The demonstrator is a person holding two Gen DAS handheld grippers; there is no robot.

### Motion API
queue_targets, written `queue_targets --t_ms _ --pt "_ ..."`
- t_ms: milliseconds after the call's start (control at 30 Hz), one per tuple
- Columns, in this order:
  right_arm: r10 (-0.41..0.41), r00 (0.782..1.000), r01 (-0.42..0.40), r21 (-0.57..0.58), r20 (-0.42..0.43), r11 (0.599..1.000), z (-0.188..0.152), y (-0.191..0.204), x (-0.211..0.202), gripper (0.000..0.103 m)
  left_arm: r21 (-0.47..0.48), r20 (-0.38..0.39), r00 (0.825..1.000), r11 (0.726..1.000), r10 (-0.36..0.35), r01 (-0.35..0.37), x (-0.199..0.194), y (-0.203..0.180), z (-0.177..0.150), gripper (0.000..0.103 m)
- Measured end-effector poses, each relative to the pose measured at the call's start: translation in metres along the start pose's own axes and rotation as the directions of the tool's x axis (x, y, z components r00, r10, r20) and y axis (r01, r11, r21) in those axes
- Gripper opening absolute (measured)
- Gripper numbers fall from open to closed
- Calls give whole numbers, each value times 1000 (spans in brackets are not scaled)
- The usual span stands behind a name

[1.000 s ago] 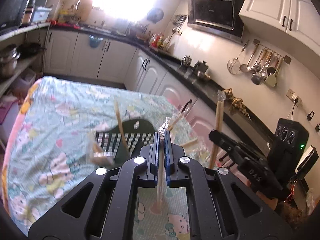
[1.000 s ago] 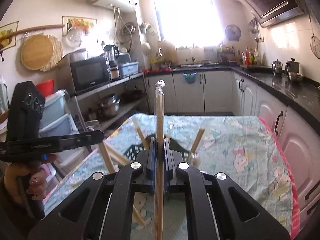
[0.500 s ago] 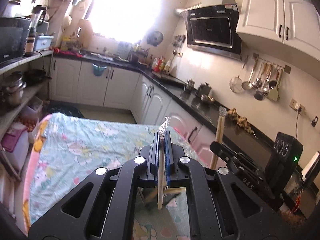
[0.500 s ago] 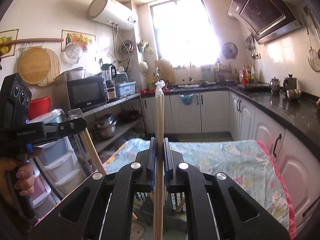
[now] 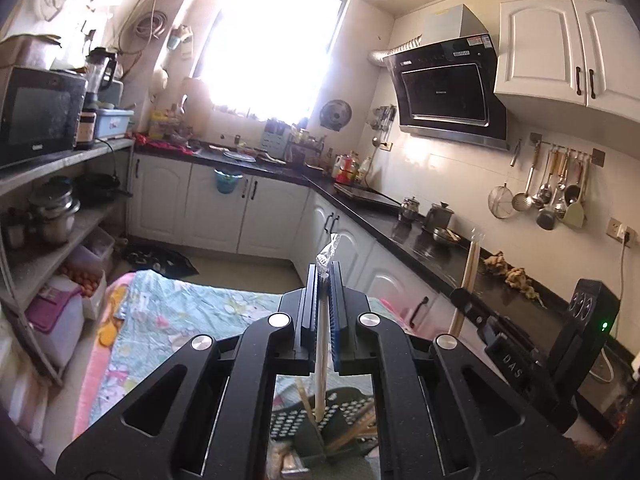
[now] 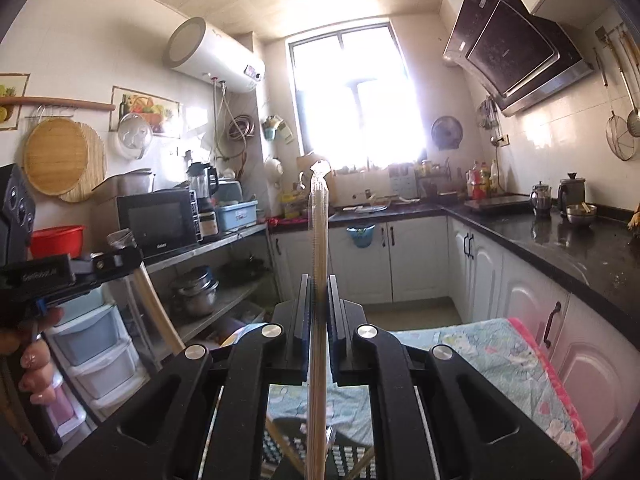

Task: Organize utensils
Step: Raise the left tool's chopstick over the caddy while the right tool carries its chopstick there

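My left gripper (image 5: 323, 276) is shut on a pair of wooden chopsticks in a clear wrapper (image 5: 320, 360), held upright above the black perforated utensil basket (image 5: 296, 420). Several other chopsticks lean in that basket. My right gripper (image 6: 319, 280) is shut on a second wrapped pair of chopsticks (image 6: 318, 232), also upright over the basket (image 6: 348, 460). In the left wrist view the right gripper (image 5: 466, 296) shows at the right with its chopsticks (image 5: 471, 264). In the right wrist view the left gripper (image 6: 120, 260) shows at the left, a hand (image 6: 32, 364) on its grip.
The basket stands on a table with a cartoon-print cloth (image 5: 168, 320). A black counter (image 5: 400, 232) with kettles runs along the right wall, with white cabinets (image 6: 420, 256) below. Shelves with a microwave (image 6: 160, 220) and pots are on the left.
Both grippers have risen and tipped upward with their chopsticks. The basket and table have slid to the bottom of both views; more of the window and ceiling shows.
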State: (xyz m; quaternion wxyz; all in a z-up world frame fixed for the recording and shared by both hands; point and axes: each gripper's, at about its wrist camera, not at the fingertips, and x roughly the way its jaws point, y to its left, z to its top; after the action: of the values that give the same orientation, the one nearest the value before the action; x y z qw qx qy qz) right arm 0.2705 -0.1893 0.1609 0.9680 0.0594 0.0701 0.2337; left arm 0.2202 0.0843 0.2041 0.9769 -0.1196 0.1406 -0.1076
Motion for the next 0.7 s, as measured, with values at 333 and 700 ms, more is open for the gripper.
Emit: queue_targets --t_ms 333,700 --pt "-78 997 78 -15 29 997 -27 -6 14 7 46 8 999 998 48 -49 18 0 -22 2" --pt "-143 989 144 -21 38 989 -63 -9 23 7 28 -25 998 998 52 -51 34 6 -51 2"
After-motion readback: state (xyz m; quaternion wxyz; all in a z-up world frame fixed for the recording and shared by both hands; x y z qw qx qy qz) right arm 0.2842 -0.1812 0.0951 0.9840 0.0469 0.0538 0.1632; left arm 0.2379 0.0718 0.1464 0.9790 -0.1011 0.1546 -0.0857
